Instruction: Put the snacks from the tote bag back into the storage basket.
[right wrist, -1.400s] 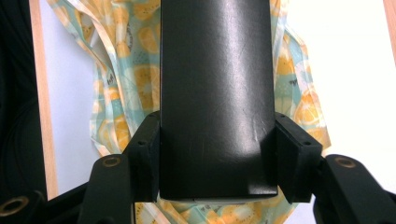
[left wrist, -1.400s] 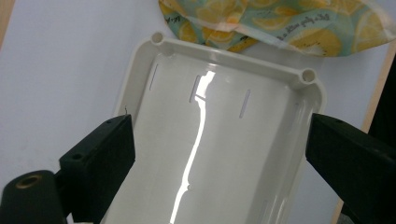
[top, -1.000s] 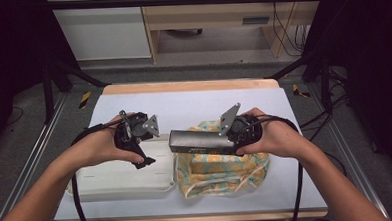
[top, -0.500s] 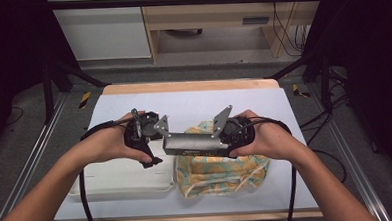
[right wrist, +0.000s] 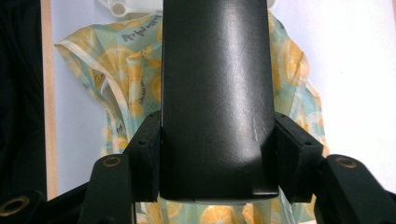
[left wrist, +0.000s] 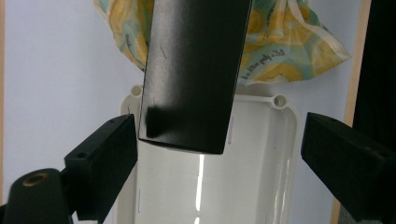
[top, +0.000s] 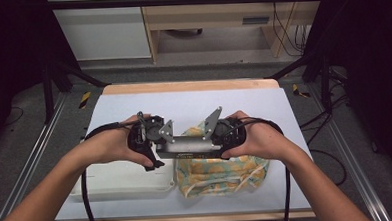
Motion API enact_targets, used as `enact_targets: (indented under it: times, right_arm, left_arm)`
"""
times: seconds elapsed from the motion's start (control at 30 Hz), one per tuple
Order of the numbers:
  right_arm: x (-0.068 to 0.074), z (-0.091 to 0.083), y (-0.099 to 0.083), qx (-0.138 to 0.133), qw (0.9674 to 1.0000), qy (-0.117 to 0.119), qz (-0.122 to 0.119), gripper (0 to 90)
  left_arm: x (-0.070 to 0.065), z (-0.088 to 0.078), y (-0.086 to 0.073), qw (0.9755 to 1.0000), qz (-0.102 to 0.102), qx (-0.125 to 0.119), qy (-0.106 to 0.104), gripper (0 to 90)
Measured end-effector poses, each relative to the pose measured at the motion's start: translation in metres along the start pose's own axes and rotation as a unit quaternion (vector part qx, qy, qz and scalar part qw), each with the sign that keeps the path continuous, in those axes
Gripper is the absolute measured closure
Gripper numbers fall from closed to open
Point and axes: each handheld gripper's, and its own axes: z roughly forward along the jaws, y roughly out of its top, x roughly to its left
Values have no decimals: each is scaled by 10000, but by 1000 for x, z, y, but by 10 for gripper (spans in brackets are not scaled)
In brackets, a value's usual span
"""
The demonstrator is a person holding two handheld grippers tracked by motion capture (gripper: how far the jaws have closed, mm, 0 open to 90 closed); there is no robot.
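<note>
small script on lemon-print bag (left wrist: 280, 53), too blurred to read

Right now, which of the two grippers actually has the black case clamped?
The right gripper: its jaws press both sides of the black case. The left gripper stands wide open around the case's other end, one jaw apart from it.

A: How many things does the table (top: 295, 136) carry?
B: One black case (top: 190, 147), one white tray (top: 122, 181), one lemon-print bag (top: 221, 172).
A: And the grippers?
B: Two, a left gripper (top: 152, 135) and a right gripper (top: 220, 132).
</note>
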Motion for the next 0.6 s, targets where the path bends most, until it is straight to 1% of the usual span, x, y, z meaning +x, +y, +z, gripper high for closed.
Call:
enact_targets:
  times: [0.07, 0.1, 0.13, 0.17, 0.2, 0.23, 0.4, 0.43, 0.53, 0.6]
  right_arm:
    - [1, 1, 1, 1, 10000, 24, 7, 434]
    - [1, 1, 2, -5, 10000, 33, 5, 434]
    - [2, 1, 4, -2, 10000, 50, -9, 434]
    - [3, 1, 4, -14, 10000, 61, -33, 434]
    - [3, 1, 4, -14, 10000, 61, -33, 434]
    - [4, 1, 5, -10, 10000, 68, -24, 434]
    - [6, 2, 8, 6, 9999, 123, -66, 434]
    - [6, 2, 9, 6, 9999, 133, -75, 434]
    - [7, 3, 9, -21, 9999, 129, -52, 434]
    - [7, 3, 11, -15, 9998, 170, -71, 434]
  left_arm:
    - [0, 2, 1, 10000, 19, 53, -18, 125]
    - [1, 4, 2, 10000, 31, 85, -27, 153]
    - [1, 5, 2, 9999, 49, 95, -40, 155]
    - [1, 8, 4, 9997, 124, 210, -71, 158]
    - [1, 8, 4, 9997, 124, 210, -71, 164]
    - [1, 10, 5, 9995, 154, 260, -72, 164]
    - [1, 17, 9, 9984, 256, 469, -195, 204]
    - [2, 18, 9, 9983, 278, 460, -202, 213]
    - [3, 21, 10, 9982, 256, 505, -187, 217]
    - [3, 23, 11, 9980, 285, 525, -188, 240]
